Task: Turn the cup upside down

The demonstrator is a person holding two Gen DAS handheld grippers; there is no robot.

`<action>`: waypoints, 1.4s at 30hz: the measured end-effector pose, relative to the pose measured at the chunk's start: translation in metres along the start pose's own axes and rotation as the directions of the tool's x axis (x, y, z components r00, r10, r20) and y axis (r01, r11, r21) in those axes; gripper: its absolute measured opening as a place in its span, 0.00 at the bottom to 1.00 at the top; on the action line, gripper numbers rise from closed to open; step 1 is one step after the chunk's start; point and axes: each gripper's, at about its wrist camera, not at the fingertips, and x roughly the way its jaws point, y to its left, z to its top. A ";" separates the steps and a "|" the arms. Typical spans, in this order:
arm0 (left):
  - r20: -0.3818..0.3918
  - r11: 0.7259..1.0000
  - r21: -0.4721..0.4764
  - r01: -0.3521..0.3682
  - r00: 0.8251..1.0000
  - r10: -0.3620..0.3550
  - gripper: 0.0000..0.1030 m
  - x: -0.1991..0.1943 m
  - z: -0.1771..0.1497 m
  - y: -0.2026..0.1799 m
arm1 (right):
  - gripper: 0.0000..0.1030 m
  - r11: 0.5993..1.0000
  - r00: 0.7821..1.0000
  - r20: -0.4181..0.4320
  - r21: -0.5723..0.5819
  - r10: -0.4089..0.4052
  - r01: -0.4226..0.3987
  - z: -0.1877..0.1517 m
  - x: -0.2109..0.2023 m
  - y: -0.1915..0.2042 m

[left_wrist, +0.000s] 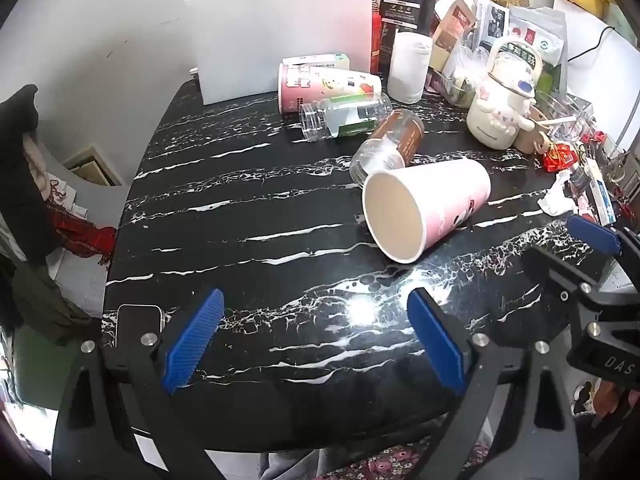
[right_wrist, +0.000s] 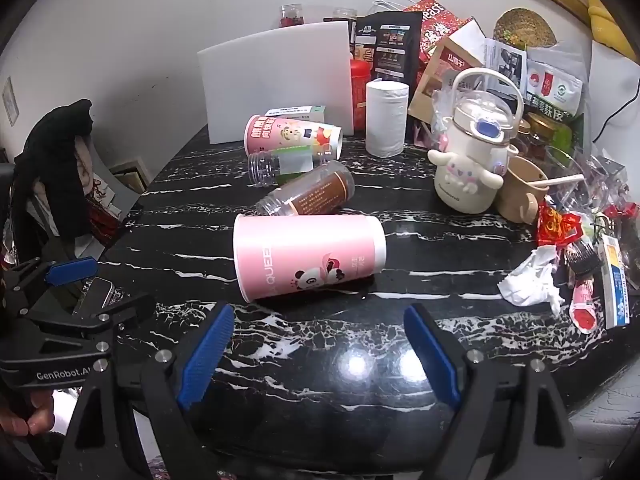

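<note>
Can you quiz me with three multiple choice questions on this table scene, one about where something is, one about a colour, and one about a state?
1. Where does the brown-label bottle lie?
A. just behind the pink panda cup
B. inside the cream mug
C. on top of the white board

2. What colour are the pads of the right gripper?
A. red
B. blue
C. green

3. How is the pink panda cup placed?
A. upright, mouth up
B. already mouth down
C. on its side on the table

Answers:
1 A, the bottle lies right past the cup's far side.
2 B, both pads show blue, as do those of the left gripper.
3 C, its wall rests on the marble and its open mouth faces sideways.
</note>
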 end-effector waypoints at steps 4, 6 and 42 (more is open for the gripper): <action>-0.003 1.000 -0.008 0.009 1.000 -0.009 0.90 0.003 -0.003 0.001 | 0.85 1.000 1.000 0.004 -0.004 -0.007 0.007 0.000 -0.001 0.000; -0.009 1.000 -0.016 0.022 1.000 -0.022 0.90 0.003 -0.003 0.004 | 0.85 1.000 1.000 0.004 -0.004 -0.006 0.006 0.001 -0.001 0.001; -0.009 0.999 -0.032 0.031 0.999 -0.031 0.90 -0.003 0.001 0.016 | 0.85 1.000 1.000 -0.008 -0.017 -0.005 0.005 0.004 0.004 0.009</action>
